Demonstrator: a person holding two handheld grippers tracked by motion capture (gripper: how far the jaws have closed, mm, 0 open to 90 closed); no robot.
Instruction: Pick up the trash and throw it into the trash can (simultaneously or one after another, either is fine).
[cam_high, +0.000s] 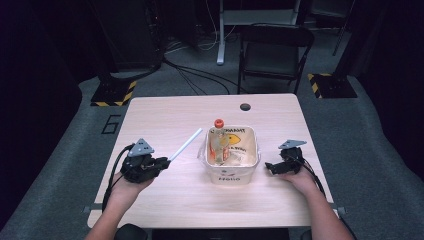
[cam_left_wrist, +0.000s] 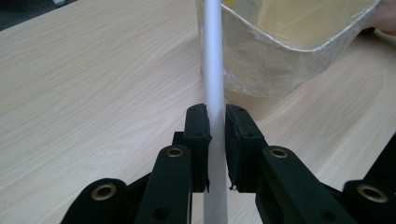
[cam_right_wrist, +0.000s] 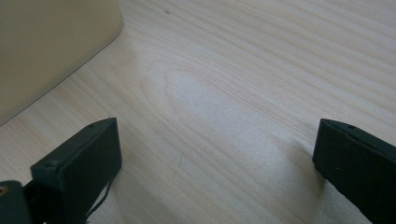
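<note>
L gripper (cam_high: 161, 163) clamped on white tube (cam_high: 185, 144), whose long axis runs up-right twd the tub (cam_high: 231, 174) w/ bottle (cam_high: 219, 142) inside, tip just beside tub's left wall; R gripper (cam_high: 270, 167) jaws wide apart, empty, on tub's other side.
</note>
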